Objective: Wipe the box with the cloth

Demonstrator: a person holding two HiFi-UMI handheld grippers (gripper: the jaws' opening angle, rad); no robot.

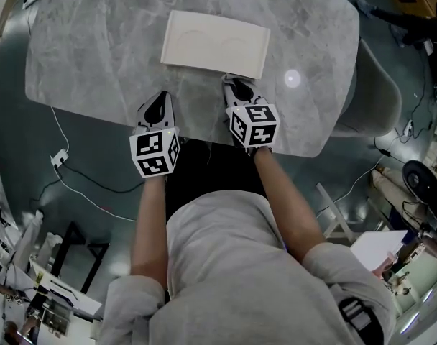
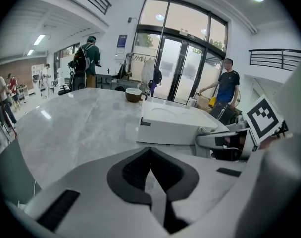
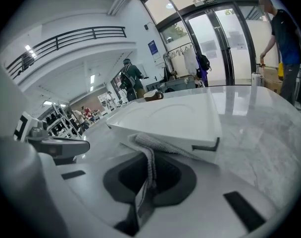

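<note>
**A:** While the head view is up: box (image 1: 215, 44) flat on the table (image 1: 82, 56), toward the far side. Right gripper (image 1: 231, 85) at its near right corner. Left gripper (image 1: 159, 98) near, left of that, short of the box.

**B:** Left gripper view?

**A:** Jaws pressed together, nothing between them. Box ahead and to the right, apart.

**B:** Right gripper view?

**A:** Jaws clamped on the cloth (image 3: 149, 150); its free end lies against the box's near wall.

**B:** Step?

**A:** Wipe about to begin, I judge. Next: lift the cloth onto the lid, press, sweep far. The left could steady the box.

**B:** Room?

**A:** Bare table left and far. Near table edge is close under both grippers; mind the box's corner.
</note>
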